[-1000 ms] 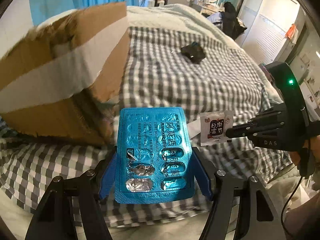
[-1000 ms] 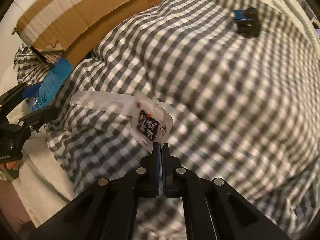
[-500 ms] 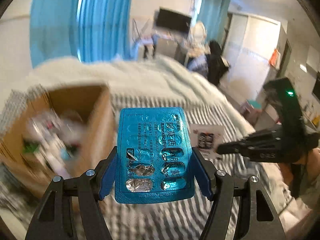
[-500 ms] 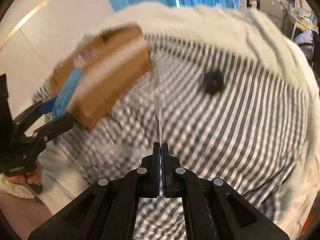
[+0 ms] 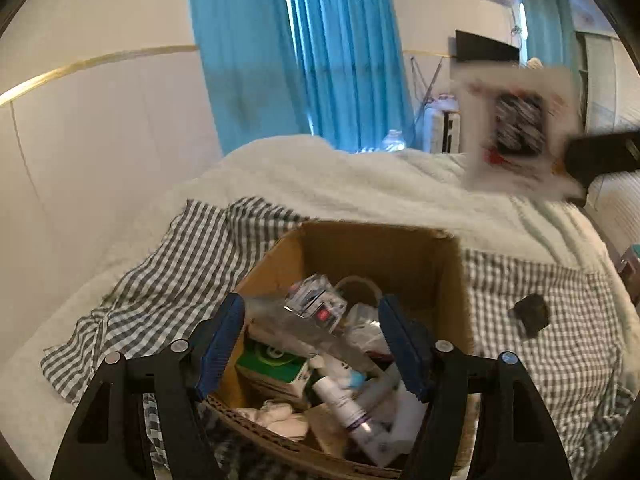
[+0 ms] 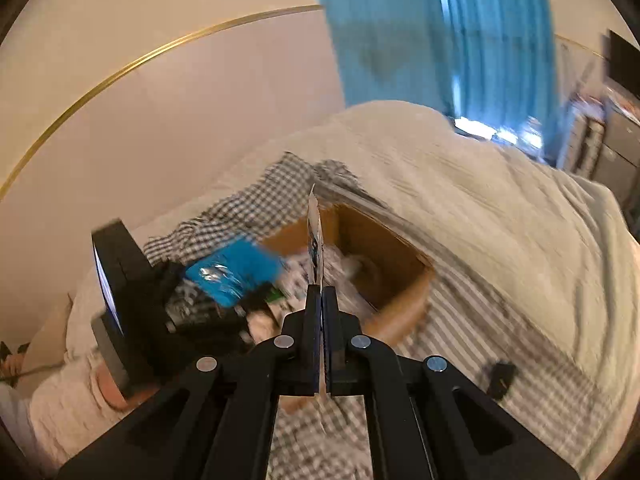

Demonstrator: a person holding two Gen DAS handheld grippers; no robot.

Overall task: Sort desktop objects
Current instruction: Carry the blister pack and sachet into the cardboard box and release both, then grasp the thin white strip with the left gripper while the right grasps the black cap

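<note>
My left gripper [image 5: 312, 344] is open and empty above the open cardboard box [image 5: 400, 248], which holds several items. In the right wrist view a blurred blue pill blister pack [image 6: 236, 272] shows just off the left gripper [image 6: 192, 304], over the box's [image 6: 400, 304] near edge. My right gripper [image 6: 322, 304] is shut on a white sachet [image 6: 315, 240], held edge-on above the box. The sachet [image 5: 520, 132] also shows blurred at the upper right of the left wrist view.
The box stands on a grey checked cloth [image 5: 560, 320] over a white blanket [image 5: 360, 176]. A small dark object [image 5: 530, 314] lies on the cloth to the right of the box. A wall and blue curtains [image 5: 300, 48] are behind.
Both grippers have swung up and over the box. My left gripper has opened and the blue blister pack has left its jaws. The right gripper has carried the sachet towards the box.
</note>
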